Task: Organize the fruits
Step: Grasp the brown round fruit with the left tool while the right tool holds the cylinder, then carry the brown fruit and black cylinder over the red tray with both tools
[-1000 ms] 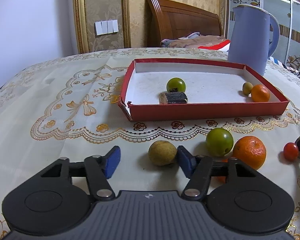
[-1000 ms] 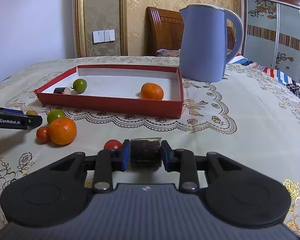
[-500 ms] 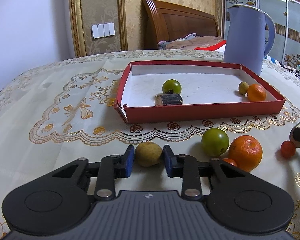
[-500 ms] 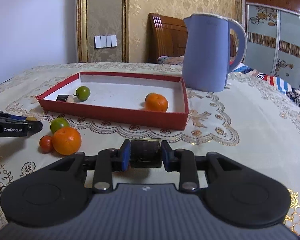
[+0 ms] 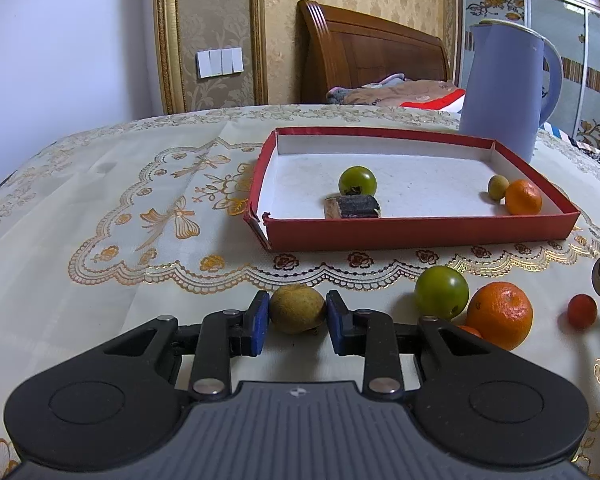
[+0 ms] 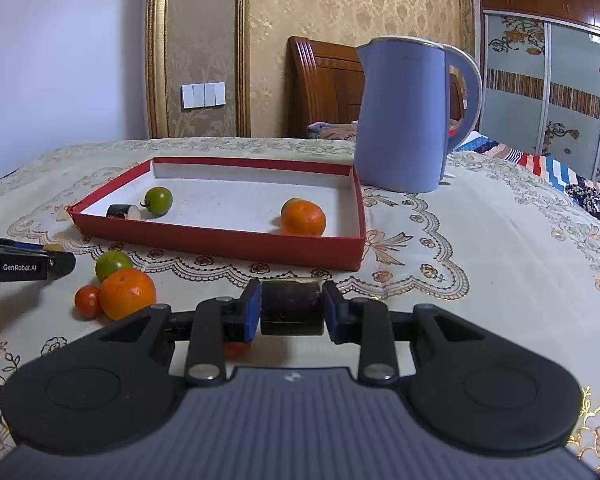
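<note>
Currently on hand, by position:

Left gripper (image 5: 297,322): blue pads clamped on a yellow-brown fruit (image 5: 297,309), low over the tablecloth (image 5: 100,240), just in front of the lace border. Whether the fruit rests on the cloth or is a little clear of it cannot be told.

Right gripper (image 6: 291,307): pads clamped on a dark cylinder piece (image 6: 291,307), held in front of the near wall of the red tray (image 6: 220,242).

Tray contents, left wrist view: one green fruit (image 5: 357,180), one dark piece with a pale cut end (image 5: 353,207) just in front of it, one small yellow-brown fruit (image 5: 498,187) touching an orange (image 5: 523,197) at the right end.

Loose on the cloth, outside the tray: one green fruit (image 5: 441,292), one orange (image 5: 499,315) touching it, one small red fruit (image 5: 582,311) a little to the right, and another red-orange item mostly hidden behind the left gripper's frame.

Other: blue kettle (image 6: 412,116) standing behind the tray's far right corner.

Step in hand, as judged: both pickups look made and each item waits to be carried to the tray.

Next move calls for: lifting each item high enough to clear the tray's near wall, bringing it over the white floor, choosing a bare patch away from the pieces already there, then parting the pads low so round fruit does not roll. At least four loose items would remain after that.
</note>
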`<state>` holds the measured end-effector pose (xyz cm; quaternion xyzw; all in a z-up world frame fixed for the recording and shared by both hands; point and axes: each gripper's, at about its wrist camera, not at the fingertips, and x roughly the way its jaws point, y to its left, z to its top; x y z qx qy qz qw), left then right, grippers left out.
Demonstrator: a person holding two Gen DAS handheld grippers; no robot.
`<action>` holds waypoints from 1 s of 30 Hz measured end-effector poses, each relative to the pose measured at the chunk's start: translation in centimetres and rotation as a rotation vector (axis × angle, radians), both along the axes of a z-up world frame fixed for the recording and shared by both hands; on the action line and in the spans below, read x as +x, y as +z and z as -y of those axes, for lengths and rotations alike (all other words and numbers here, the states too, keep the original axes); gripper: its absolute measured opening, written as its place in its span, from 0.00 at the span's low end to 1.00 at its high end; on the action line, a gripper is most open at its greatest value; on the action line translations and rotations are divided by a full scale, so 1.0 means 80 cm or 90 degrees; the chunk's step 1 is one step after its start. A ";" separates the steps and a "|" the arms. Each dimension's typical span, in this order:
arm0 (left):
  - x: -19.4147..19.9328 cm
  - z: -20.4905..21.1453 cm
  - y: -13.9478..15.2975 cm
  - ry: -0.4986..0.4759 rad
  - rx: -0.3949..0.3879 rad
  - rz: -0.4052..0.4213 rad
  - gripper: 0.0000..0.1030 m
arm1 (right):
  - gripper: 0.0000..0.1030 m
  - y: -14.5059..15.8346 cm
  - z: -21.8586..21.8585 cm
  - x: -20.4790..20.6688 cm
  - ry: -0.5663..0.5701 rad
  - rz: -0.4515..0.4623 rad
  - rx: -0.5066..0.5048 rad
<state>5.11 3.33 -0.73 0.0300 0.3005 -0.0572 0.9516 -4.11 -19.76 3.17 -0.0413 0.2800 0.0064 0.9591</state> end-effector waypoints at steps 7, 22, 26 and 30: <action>0.002 -0.003 0.002 -0.002 -0.019 -0.007 0.29 | 0.29 0.009 -0.007 0.010 0.011 0.010 -0.011; 0.011 0.004 0.021 0.010 -0.030 0.007 0.29 | 0.29 0.025 -0.023 0.042 0.029 0.020 -0.016; 0.017 0.007 0.031 0.015 -0.037 0.014 0.29 | 0.29 0.029 -0.029 0.052 0.032 0.027 -0.018; 0.027 0.015 0.037 0.015 -0.032 0.014 0.29 | 0.29 0.030 -0.033 0.068 0.032 0.027 -0.021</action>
